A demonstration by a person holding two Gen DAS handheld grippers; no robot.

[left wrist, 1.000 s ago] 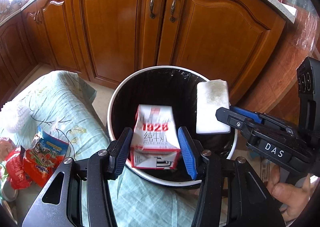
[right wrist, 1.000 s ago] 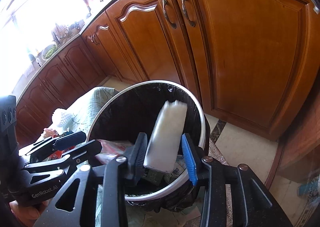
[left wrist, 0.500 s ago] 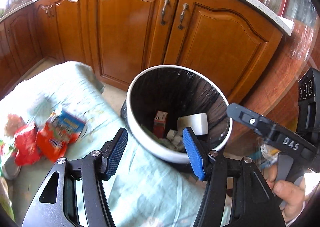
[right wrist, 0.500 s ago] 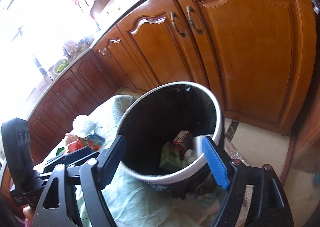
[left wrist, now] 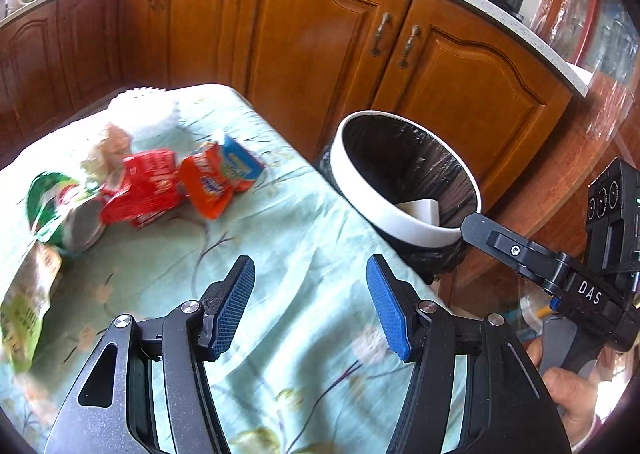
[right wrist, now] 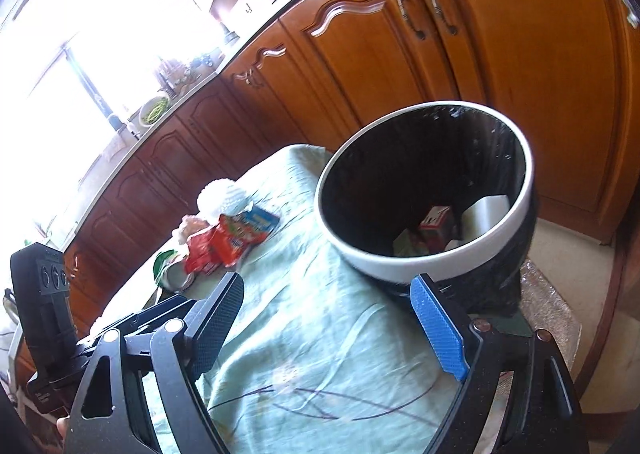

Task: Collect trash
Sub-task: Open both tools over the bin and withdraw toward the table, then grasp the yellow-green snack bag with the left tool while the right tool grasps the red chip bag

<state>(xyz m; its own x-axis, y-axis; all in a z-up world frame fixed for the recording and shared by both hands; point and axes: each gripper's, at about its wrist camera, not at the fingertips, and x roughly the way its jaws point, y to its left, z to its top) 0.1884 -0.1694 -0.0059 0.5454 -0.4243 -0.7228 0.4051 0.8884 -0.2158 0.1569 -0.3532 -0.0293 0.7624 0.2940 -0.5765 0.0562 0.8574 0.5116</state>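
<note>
Wrappers (left wrist: 160, 189) crumpled, red and orange (blurred), on tablecloth (left wrist: 304, 254).

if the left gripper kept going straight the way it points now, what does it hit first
Most likely the pale green tablecloth: the open, empty left gripper angles down at bare cloth, between the snack wrappers and the trash bin. Depth is uncertain.

The white letters "DAS" stand on the black body of the right gripper (left wrist: 472, 228) seen in the left wrist view. Print on the red and orange crinkled snack packets (left wrist: 180, 183) on the pale green cloth is too blurred to read.
</note>
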